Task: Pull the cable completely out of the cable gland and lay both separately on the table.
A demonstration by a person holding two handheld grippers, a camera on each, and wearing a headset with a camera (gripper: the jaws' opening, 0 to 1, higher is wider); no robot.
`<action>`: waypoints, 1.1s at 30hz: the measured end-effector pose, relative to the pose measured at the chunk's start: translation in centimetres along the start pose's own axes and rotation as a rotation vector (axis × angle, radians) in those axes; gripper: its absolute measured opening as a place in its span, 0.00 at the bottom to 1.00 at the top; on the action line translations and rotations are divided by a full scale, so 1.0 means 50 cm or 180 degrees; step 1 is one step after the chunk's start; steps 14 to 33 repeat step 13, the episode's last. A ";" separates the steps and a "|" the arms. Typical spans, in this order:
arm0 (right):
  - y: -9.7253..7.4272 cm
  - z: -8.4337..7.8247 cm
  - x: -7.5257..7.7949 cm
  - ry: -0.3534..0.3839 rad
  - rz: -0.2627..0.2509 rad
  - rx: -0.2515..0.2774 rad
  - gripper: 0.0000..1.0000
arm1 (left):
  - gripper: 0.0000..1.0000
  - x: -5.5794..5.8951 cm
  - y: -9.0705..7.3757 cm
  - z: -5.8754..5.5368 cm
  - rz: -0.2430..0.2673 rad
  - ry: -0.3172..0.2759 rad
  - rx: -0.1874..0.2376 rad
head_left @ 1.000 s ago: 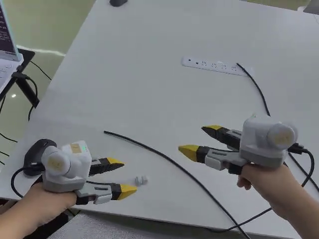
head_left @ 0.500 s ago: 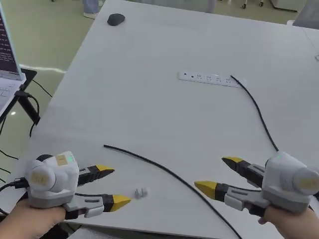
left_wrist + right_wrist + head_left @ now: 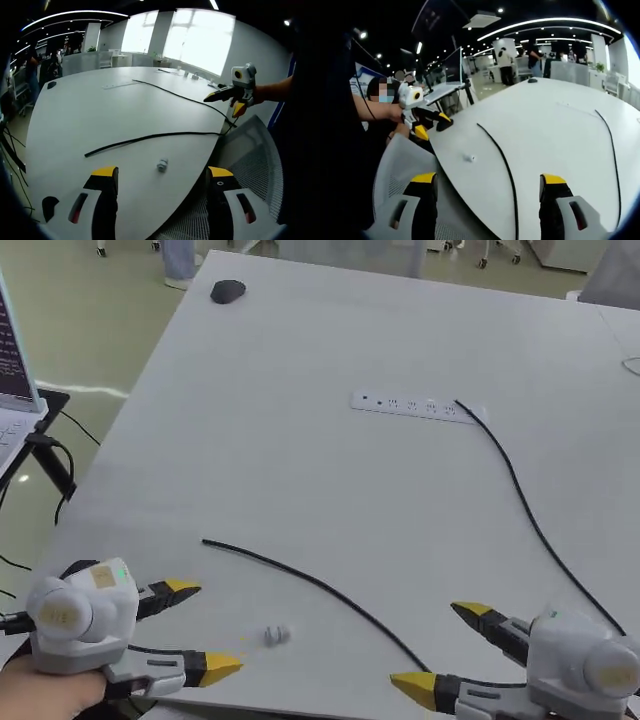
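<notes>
Table (image 3: 300, 470) holds cable (image 3: 320, 585) and cable gland (image 3: 277, 636), apart.

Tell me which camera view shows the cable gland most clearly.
The left gripper view: the cable gland lies centred ahead of the open jaws, apart from the cable. The head view shows it small and pale on the table; the right gripper view, a tiny speck.

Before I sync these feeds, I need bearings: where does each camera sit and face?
Head view: on the headset, looking down over the table; left gripper, right gripper and a hand below.
Left gripper view: on the left gripper, facing windows across the table; own open jaws.
Right gripper view: on the right gripper, facing across the table; own open jaws.
Shared: both gripper views show cable and cable gland apart.
</notes>
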State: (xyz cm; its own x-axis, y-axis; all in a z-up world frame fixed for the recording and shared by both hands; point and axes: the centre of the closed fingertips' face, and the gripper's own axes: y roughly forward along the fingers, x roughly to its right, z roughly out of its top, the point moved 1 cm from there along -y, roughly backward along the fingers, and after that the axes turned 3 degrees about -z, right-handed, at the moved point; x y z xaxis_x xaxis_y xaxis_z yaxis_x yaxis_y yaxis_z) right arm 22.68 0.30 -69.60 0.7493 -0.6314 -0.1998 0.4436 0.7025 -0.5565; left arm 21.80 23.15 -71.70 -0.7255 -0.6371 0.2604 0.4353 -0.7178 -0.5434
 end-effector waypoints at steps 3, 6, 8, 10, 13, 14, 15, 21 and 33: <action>0.000 -0.004 -0.004 0.0074 0.0044 -0.0005 0.91 | 0.80 -0.001 -0.004 -0.006 0.0048 -0.0061 -0.0006; -0.002 -0.003 -0.002 0.0086 0.0019 0.0017 0.93 | 0.83 0.006 -0.005 -0.011 0.0056 -0.0060 -0.0041; -0.003 -0.004 0.001 0.0098 0.0008 0.0024 0.94 | 0.83 0.009 -0.005 -0.013 0.0048 -0.0049 -0.0054; -0.001 -0.008 0.000 0.0117 0.0029 0.0002 0.95 | 0.83 0.012 -0.005 -0.015 0.0042 -0.0069 -0.0072; -0.001 -0.010 -0.005 0.0086 0.0040 -0.0029 0.96 | 0.83 0.015 -0.004 -0.013 0.0035 -0.0055 -0.0069; -0.001 -0.010 -0.005 0.0086 0.0040 -0.0029 0.96 | 0.83 0.015 -0.004 -0.013 0.0035 -0.0055 -0.0069; -0.001 -0.010 -0.005 0.0086 0.0040 -0.0029 0.96 | 0.83 0.015 -0.004 -0.013 0.0035 -0.0055 -0.0069; -0.001 -0.010 -0.005 0.0086 0.0040 -0.0029 0.96 | 0.83 0.015 -0.004 -0.013 0.0035 -0.0055 -0.0069; -0.001 -0.010 -0.005 0.0086 0.0040 -0.0029 0.96 | 0.83 0.015 -0.004 -0.013 0.0035 -0.0055 -0.0069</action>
